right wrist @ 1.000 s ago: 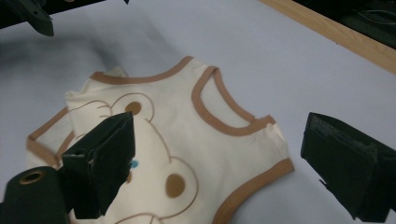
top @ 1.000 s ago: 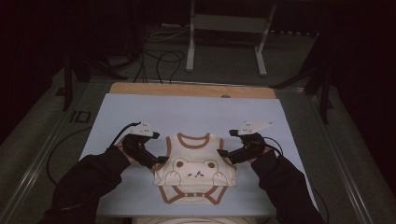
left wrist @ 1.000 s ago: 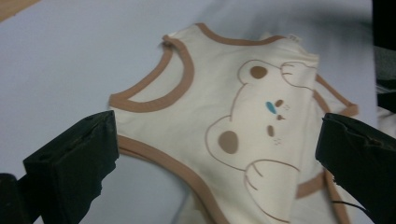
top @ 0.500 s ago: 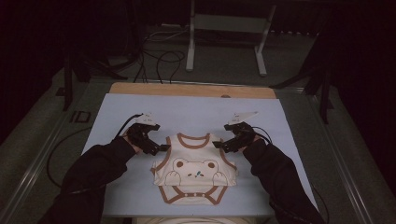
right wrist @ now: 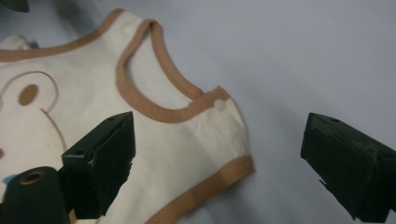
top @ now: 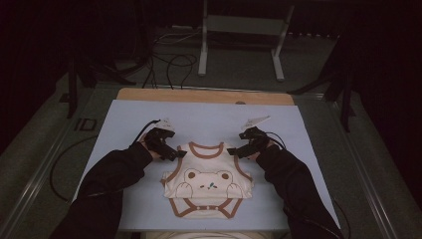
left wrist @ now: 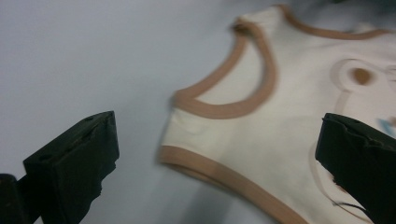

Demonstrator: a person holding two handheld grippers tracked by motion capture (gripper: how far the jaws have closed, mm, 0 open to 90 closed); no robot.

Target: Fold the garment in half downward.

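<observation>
- High view: both black two-jaw grippers, left one (top: 175,154) and right one (top: 235,151), sit at the shoulders of the cream baby bodysuit with brown trim and a bear print (top: 205,186), which lies flat near the front edge of the pale blue table mat (top: 209,117). Looks like they're lined up for a fold.
- Left gripper view: jaws spread wide, nothing held, straddling the soft cotton side hem (left wrist: 224,175).
- Right gripper view: jaws also wide apart and empty, over the ribbed brown armhole band (right wrist: 154,105).

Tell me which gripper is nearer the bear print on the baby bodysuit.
Left, though only slightly. The left gripper hangs open at the bodysuit's left shoulder; the right gripper hangs open at its right shoulder. The bear print lies between them.
</observation>
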